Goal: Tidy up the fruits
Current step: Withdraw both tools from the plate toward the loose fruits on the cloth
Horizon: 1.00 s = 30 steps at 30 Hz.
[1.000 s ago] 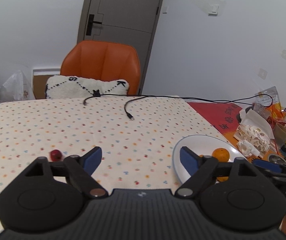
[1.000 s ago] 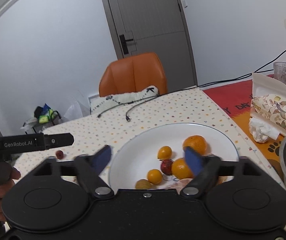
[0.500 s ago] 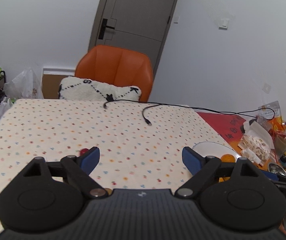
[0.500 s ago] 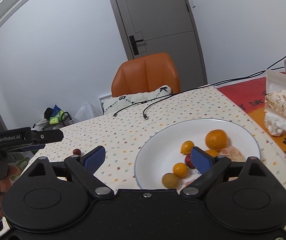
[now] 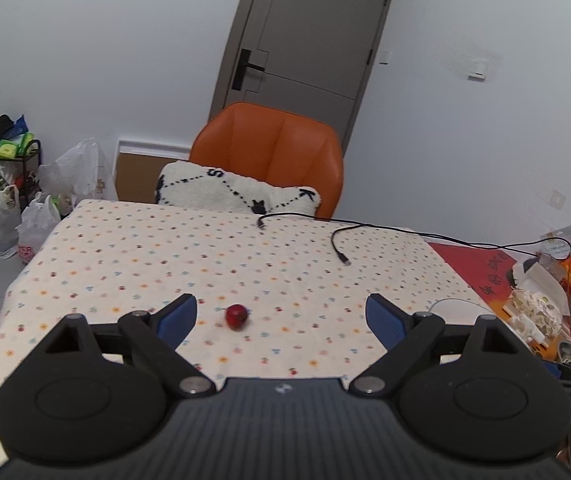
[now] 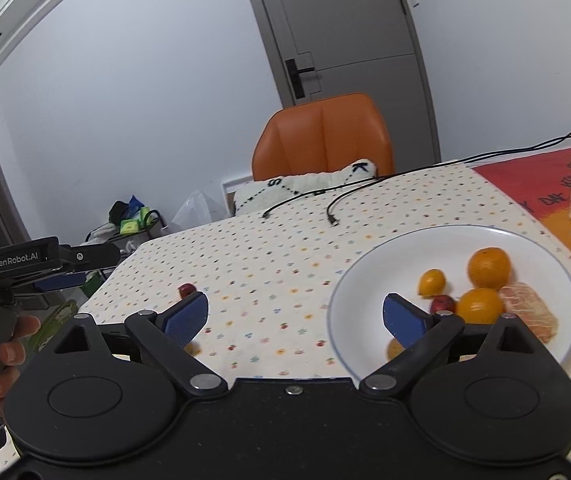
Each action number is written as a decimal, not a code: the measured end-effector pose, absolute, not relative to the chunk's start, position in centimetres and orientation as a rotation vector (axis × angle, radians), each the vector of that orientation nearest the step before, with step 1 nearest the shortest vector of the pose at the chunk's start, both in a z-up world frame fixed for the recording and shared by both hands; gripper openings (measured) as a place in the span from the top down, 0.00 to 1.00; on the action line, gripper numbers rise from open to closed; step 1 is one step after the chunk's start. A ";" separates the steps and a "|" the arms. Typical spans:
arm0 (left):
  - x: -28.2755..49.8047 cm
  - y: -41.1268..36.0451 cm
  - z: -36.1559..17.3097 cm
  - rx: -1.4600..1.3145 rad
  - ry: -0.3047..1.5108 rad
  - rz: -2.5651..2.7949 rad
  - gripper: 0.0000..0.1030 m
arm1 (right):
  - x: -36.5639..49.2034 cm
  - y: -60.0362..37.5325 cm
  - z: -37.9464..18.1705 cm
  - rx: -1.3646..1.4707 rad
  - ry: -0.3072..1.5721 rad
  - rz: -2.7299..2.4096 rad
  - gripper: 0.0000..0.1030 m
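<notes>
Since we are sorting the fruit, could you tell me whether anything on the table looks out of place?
Yes: one small red fruit lies alone on the dotted tablecloth, apart from the white plate where the other fruits are gathered. It sits ahead of the open left gripper. Two loose cable ends also trail across the cloth.
</notes>
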<state>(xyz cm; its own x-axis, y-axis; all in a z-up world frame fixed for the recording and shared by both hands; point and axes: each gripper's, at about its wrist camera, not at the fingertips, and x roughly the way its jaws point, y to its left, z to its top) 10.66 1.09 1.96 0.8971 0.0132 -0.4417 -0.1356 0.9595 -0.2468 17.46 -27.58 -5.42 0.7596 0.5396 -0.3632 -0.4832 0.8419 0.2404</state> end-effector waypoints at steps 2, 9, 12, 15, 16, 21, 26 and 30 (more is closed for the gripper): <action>10.5 1.7 1.7 -0.281 0.455 0.087 0.12 | 17.4 -26.9 -5.5 0.130 0.440 0.569 0.08; 9.8 3.6 1.0 -0.293 0.463 0.108 0.12 | 17.3 -24.5 -5.7 0.104 0.456 0.604 0.08; 9.6 4.1 0.7 -0.294 0.469 0.112 0.12 | 17.2 -23.8 -5.8 0.096 0.458 0.616 0.06; 9.4 4.6 0.4 -0.297 0.473 0.118 0.12 | 17.2 -23.1 -5.9 0.089 0.463 0.626 0.06; 9.4 4.8 0.3 -0.299 0.474 0.120 0.12 | 17.2 -22.8 -5.9 0.086 0.466 0.629 0.06; 9.3 5.5 -0.1 -0.308 0.477 0.134 0.12 | 17.3 -21.6 -6.2 0.072 0.478 0.646 0.05; 9.4 6.8 -0.7 -0.343 0.505 0.136 0.12 | 17.3 -20.4 -6.6 0.060 0.493 0.663 0.04; 9.3 7.2 -1.2 -0.326 0.515 0.140 0.12 | 17.5 -19.4 -7.1 0.055 0.514 0.680 0.04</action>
